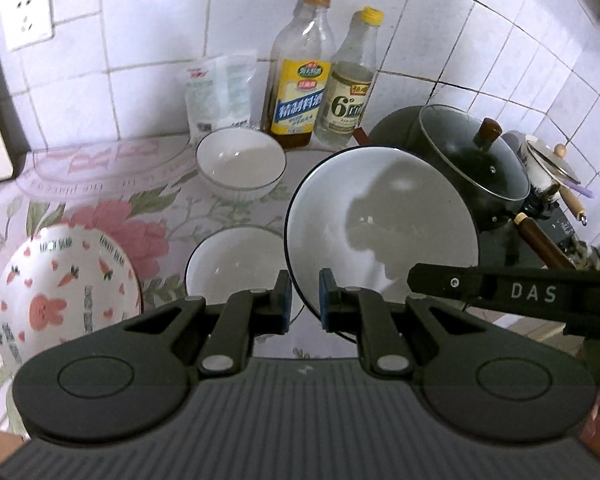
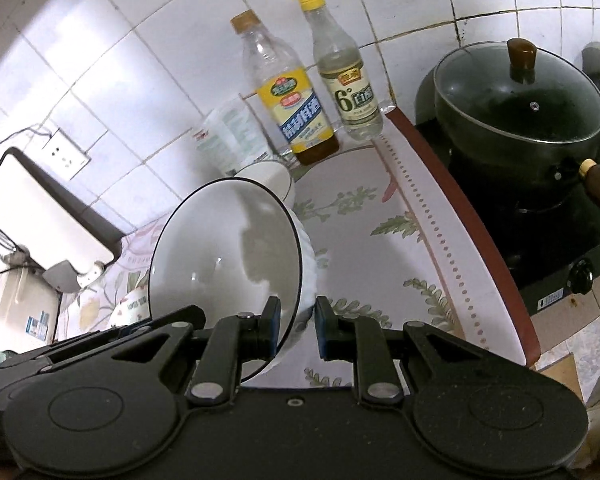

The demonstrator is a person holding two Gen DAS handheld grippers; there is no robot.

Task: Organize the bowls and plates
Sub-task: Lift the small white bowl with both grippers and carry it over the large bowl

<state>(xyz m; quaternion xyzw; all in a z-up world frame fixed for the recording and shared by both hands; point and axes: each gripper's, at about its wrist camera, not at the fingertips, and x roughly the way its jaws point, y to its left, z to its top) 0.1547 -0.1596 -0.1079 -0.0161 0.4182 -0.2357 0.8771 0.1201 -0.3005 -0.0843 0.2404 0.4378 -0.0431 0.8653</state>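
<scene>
My right gripper (image 2: 297, 326) is shut on the rim of a large white bowl with a dark rim (image 2: 228, 252) and holds it tilted above the counter; the same bowl shows in the left wrist view (image 1: 380, 228). My left gripper (image 1: 305, 300) stands beside that bowl's lower rim with its jaws slightly apart, and whether it touches the rim is unclear. A small white bowl (image 1: 240, 164) sits by the bottles. Another white bowl (image 1: 236, 268) sits below the left gripper. A bunny-and-carrot patterned bowl (image 1: 64, 292) stands at the left.
Two bottles (image 1: 296, 76) and a packet (image 1: 220, 92) stand against the tiled wall. A lidded dark pot (image 2: 520, 104) sits on the stove at the right. The counter has a floral cloth (image 2: 364, 240). A white appliance (image 2: 48, 212) is at the left.
</scene>
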